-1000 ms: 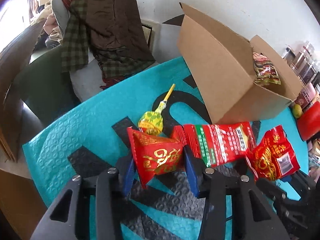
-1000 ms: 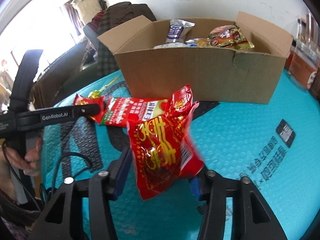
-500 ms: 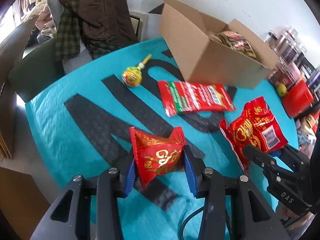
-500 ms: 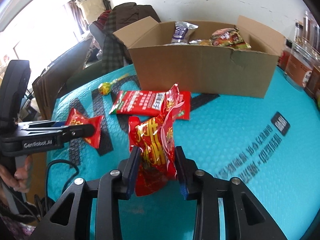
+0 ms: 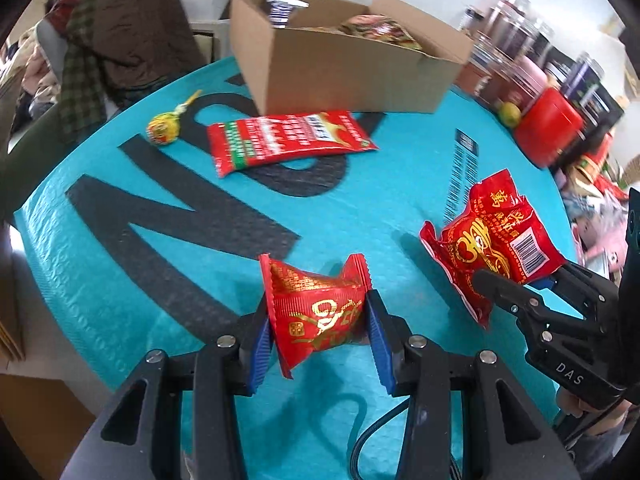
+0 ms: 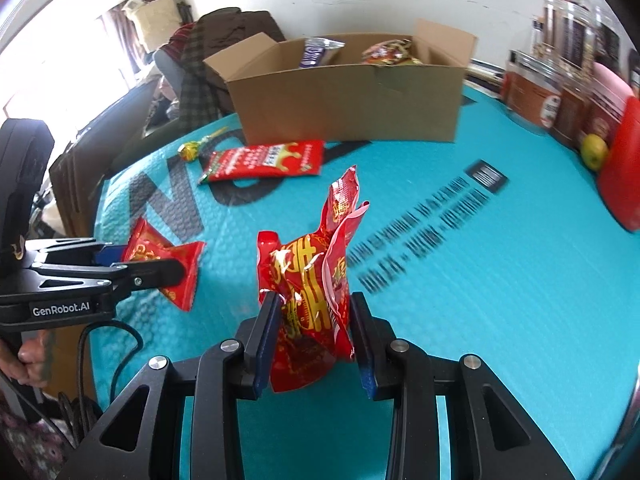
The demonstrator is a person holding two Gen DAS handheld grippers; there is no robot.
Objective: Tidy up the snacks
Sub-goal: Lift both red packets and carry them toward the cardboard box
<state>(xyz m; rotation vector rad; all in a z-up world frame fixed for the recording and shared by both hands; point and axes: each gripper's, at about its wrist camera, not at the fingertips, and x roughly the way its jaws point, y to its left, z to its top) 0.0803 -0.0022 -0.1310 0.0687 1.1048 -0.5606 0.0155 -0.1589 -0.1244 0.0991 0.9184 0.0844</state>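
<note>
My left gripper (image 5: 318,328) is shut on a small red candy packet (image 5: 316,312) and holds it above the teal mat; it also shows in the right wrist view (image 6: 164,264). My right gripper (image 6: 314,336) is shut on a larger crumpled red snack bag (image 6: 312,280), also seen in the left wrist view (image 5: 492,240). An open cardboard box (image 5: 344,64) with several snacks inside stands at the back of the table. A flat red snack packet (image 5: 284,140) and a yellow lollipop (image 5: 162,130) lie in front of the box.
The teal bubble mat (image 5: 160,280) with black lettering covers the table. Jars (image 6: 560,92), a red container (image 6: 624,168) and a small yellow-green fruit (image 6: 594,150) line the right edge. A chair draped with clothes (image 5: 112,32) stands behind the table at left.
Both grippers have pulled back from the box and risen with their packets. The right gripper has squeezed tighter on its red bag. The flat packet and lollipop have stayed put.
</note>
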